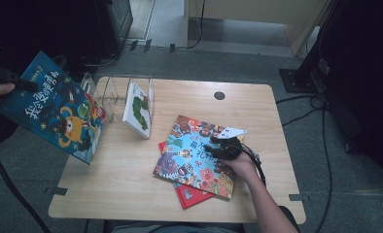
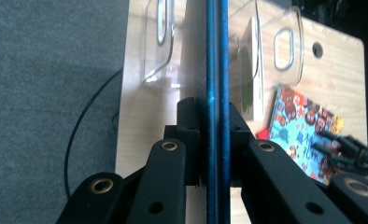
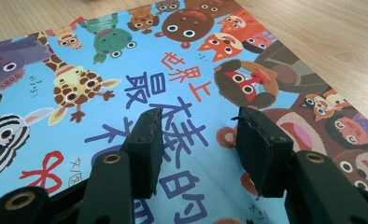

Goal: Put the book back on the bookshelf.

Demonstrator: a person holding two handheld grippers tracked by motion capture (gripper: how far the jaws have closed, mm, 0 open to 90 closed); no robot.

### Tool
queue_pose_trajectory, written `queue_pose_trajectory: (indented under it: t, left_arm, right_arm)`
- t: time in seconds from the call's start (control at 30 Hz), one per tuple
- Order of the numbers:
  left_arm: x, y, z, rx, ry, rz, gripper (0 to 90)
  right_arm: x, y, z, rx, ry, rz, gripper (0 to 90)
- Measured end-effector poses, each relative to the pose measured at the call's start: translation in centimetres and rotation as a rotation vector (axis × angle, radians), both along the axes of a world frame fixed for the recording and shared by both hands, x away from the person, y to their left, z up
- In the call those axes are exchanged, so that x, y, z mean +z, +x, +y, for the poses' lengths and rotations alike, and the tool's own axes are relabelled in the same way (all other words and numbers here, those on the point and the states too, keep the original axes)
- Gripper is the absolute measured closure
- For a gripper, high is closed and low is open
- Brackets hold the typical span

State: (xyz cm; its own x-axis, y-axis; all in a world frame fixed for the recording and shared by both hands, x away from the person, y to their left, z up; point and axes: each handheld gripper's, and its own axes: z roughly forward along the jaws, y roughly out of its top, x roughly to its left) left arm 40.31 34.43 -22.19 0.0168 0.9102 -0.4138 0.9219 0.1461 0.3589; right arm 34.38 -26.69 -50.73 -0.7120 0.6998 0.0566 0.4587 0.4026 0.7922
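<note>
Two books sit under my tools, one in each. From the high view, my left gripper (image 1: 5, 77) holds the dark blue picture book (image 1: 53, 109) in the air off the counter's (image 1: 131, 179) left edge, tilted, just beside the clear rack (image 1: 113, 94) where a white book (image 1: 137, 109) stands. My right gripper (image 1: 223, 145) rests on the animal-cover book (image 1: 197, 155), which lies on a red book (image 1: 192, 196).

In the left gripper view, my jaws are clamped on the dark blue picture book (image 2: 217, 70), seen edge-on, with the clear rack (image 2: 271, 42) behind it.

In the right gripper view, my jaws stand apart just above the animal-cover book (image 3: 126, 70), gripping nothing.
</note>
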Motion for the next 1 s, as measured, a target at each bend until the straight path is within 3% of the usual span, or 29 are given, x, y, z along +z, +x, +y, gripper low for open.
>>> queue_pose_trajectory:
  t: [0.2, 0.5, 0.87, 1.0]
  left_arm:
    - [-0.5, 2.1, -0.1, 0.029, -0.013, -0.012, 83.3]
    - [-1.2, 5.1, -0.6, 0.026, -0.022, -0.022, 82.9]
    - [-3.0, 8.0, -2.1, -0.004, 0.012, -0.027, 82.5]
    - [-3.2, 8.6, -2.1, -0.003, 0.014, -0.046, 82.3]
  right_arm:
    - [-0.1, -0.5, -0.1, -0.001, 0.005, -0.003, 51.4]
    - [-0.2, -1.2, -0.2, -0.002, -0.001, -0.025, 51.3]
    - [-0.3, -1.8, 0.0, -0.026, 0.002, -0.034, 51.4]
    - [-0.3, -2.0, 0.0, -0.026, -0.002, -0.033, 51.5]
